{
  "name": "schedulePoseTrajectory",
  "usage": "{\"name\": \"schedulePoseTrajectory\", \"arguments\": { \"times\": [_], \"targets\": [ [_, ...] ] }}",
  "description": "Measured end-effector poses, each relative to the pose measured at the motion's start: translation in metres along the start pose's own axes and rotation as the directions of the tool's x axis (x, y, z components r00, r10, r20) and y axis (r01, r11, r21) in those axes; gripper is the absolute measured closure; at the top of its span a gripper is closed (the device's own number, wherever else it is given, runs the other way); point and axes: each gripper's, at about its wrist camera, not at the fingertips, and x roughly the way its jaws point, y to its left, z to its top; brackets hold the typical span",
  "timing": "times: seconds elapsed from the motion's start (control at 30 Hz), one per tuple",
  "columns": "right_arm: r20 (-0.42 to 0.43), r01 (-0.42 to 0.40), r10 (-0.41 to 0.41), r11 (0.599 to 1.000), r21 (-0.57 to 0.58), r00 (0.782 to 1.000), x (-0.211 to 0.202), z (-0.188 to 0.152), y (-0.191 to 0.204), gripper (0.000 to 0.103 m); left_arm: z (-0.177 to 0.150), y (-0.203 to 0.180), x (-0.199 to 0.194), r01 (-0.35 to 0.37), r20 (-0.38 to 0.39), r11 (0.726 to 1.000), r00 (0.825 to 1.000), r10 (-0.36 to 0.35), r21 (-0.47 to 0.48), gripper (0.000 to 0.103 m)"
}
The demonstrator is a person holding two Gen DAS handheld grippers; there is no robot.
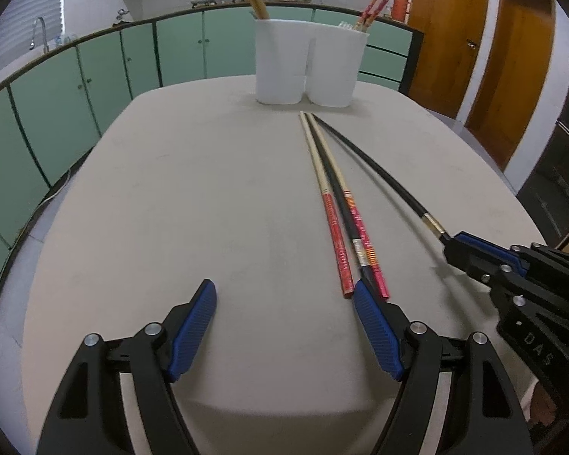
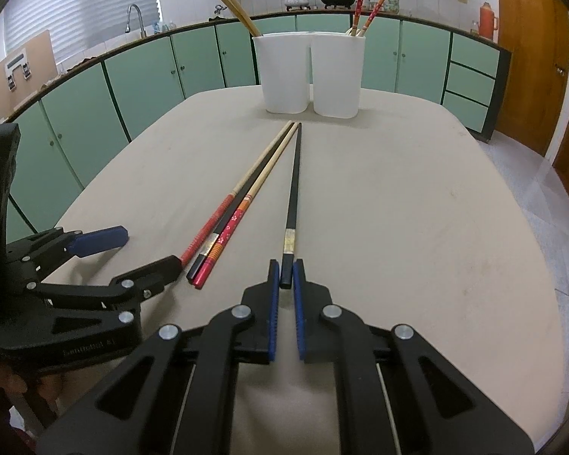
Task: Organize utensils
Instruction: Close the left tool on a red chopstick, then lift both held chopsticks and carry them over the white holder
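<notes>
Clamping the near end of a black chopstick [image 2: 293,193], the right gripper [image 2: 286,270] has it pinched between its pads. Three more chopsticks [image 1: 335,204] lie on the table [image 1: 193,197] just beyond the left gripper [image 1: 284,295], whose jaws stand wide and empty.

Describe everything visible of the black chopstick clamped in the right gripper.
The long, slim black chopstick with a gold band near its thick end looks lacquered and squarish. It lies along the beige table, its thin tip pointing toward the white two-compartment utensil holder. The right gripper is shut on its thick end, blue pads pressing both sides. It sits apart from the three chopsticks lying together.
</notes>
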Motion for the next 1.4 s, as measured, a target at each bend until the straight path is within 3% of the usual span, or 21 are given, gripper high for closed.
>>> {"name": "schedulePoseTrajectory", "arguments": {
  "times": [0.23, 0.33, 0.5, 0.53, 0.77, 0.97, 1.4],
  "targets": [
    [-0.001, -0.004, 0.004, 1.0, 0.004, 1.0, 0.0, 0.0, -0.001, 0.097, 0.002, -0.004, 0.0, 0.0, -0.003, 1.0, 1.0, 0.0, -0.005, 0.031],
    [0.001, -0.003, 0.003, 1.0, 0.009, 1.0, -0.001, 0.002, -0.003, 0.097, 0.003, -0.009, 0.002, -0.012, 0.004, 1.0, 1.0, 0.012, 0.01, 0.047],
    [0.006, -0.001, 0.001, 1.0, 0.019, 1.0, -0.003, 0.003, -0.006, 0.097, 0.004, -0.013, 0.002, 0.023, 0.01, 1.0, 1.0, -0.023, 0.011, 0.095],
    [0.006, 0.0, 0.0, 1.0, 0.02, 1.0, -0.003, 0.004, -0.006, 0.097, 0.004, -0.014, 0.002, 0.026, 0.011, 1.0, 1.0, -0.026, 0.016, 0.097],
    [0.032, 0.006, -0.006, 1.0, 0.006, 0.999, -0.011, 0.007, -0.009, 0.097, 0.006, -0.015, -0.007, 0.038, 0.03, 0.999, 0.999, -0.038, 0.022, 0.098],
    [0.094, 0.026, -0.023, 0.999, -0.03, 0.995, -0.029, 0.022, -0.014, 0.097, 0.021, -0.012, -0.039, 0.045, 0.104, 0.998, 0.993, -0.049, 0.033, 0.098],
    [0.246, -0.008, 0.018, 0.999, -0.04, 0.969, -0.075, 0.095, -0.039, 0.097, 0.093, -0.008, -0.104, 0.046, 0.325, 0.997, 0.944, -0.063, 0.06, 0.098]
  ]
}}
